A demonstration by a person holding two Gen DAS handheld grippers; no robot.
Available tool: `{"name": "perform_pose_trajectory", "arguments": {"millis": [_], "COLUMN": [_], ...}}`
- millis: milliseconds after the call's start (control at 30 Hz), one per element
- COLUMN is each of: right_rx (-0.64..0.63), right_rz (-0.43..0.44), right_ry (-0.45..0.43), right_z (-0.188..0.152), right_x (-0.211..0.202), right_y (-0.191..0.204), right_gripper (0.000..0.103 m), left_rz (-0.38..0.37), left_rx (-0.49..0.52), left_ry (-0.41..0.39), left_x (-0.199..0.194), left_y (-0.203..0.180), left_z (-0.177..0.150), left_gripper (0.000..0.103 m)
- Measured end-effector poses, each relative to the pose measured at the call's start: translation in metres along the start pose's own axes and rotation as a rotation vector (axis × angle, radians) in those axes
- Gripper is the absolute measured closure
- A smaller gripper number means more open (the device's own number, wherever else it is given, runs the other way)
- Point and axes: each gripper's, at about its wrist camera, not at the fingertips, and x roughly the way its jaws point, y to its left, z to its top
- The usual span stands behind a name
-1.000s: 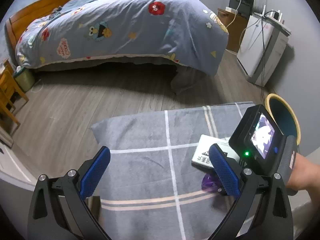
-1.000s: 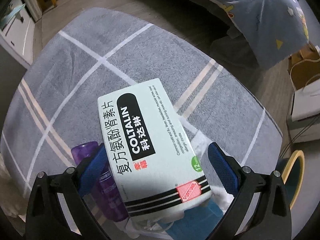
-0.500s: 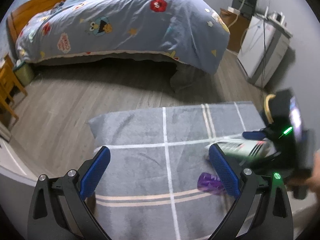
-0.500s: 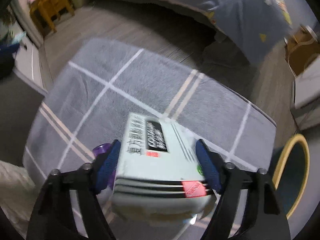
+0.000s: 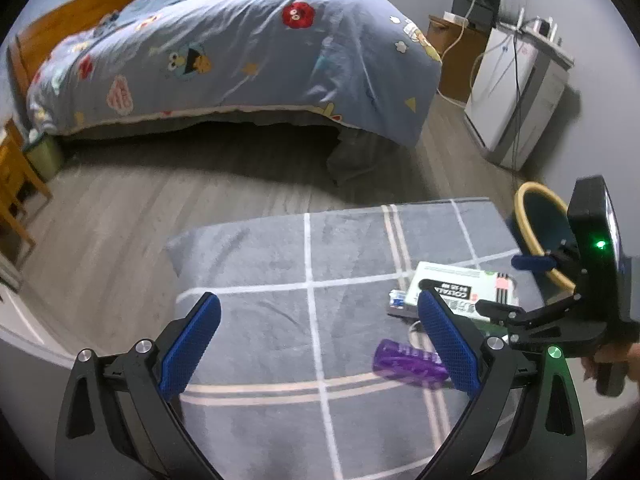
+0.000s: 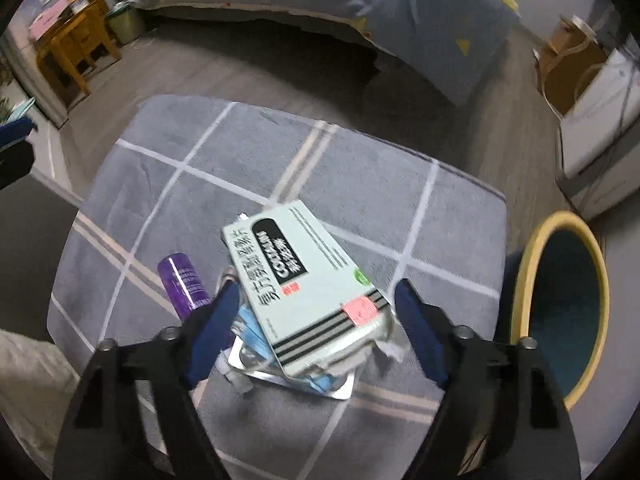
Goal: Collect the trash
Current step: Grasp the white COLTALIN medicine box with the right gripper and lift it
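Note:
A pale green medicine box [image 6: 304, 280] lies tilted on a small pile of a foil blister pack [image 6: 316, 384] and blue and white scraps, on a grey checked cloth surface [image 6: 200, 200]. My right gripper [image 6: 316, 288] hangs over it with the box between its blue fingers; gaps show on both sides, and the jaws are opening. A purple bottle [image 6: 182, 280] lies just left of them. In the left wrist view my left gripper [image 5: 316, 300] stands open and empty, with the box [image 5: 452, 284] and the purple bottle [image 5: 408, 362] beside its right finger.
A dark bin with a yellow rim [image 6: 520, 280] stands off the cloth's right edge, its yellow rim [image 5: 524, 200] also in the left wrist view. A bed with a blue quilt [image 5: 240, 60], a white appliance [image 5: 516, 92] and a wooden chair [image 6: 76, 48] ring the wooden floor.
The right gripper closed on the medicine box, rose and swung it toward the bin, then its jaws widened again. The box now sits tilted on the pile. The left gripper barely shifted.

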Motion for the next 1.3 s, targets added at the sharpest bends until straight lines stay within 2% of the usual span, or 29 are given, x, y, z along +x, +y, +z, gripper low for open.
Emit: {"name": "perform_pose_trajectory", "arguments": {"millis": [100,233,467,600,933,1067,1300], "right_rx": [-0.074,-0.18,-0.149,-0.087,0.035,0.13,0.364], "right_rz": [-0.011,-0.048,0.001,0.074,0.101,0.07,0.01], "right_ry": [0.025,0.074,0.14,0.179,0.088,0.061,0.009], "right_z": [0.005,0.008,0.016,0.016,0.01,0.001,-0.035], "right_x": [0.013,0.035,0.062,0.066,0.012,-0.024,-0.058], "right_y": [0.011,0.023,0.013,0.006,-0.016,-0.05,-0.118], "right_gripper": [0.012,0.009,0.009,0.022,0.029,0.029,0.029], "left_rz": [0.003,0.001,-0.01,-0.015,-0.027,-0.049,-0.066], "left_rx": [0.002,-0.002,-0.013,-0.011,0.025,0.051,0.201], "left_ry": [0.009,0.024,0.046,0.057,0.06,0.072,0.097], "left_x": [0.004,0.011,0.021,0.025,0.029,0.034,0.051], "left_y": [-0.001,0.001,0.005,0.004,-0.019,-0.038,-0.098], "left_z": [0.002,0.004,0.009,0.011,0.014,0.012,0.004], "left_gripper": [0.005,0.005,0.005,0.005,0.005,0.005,0.005]}}
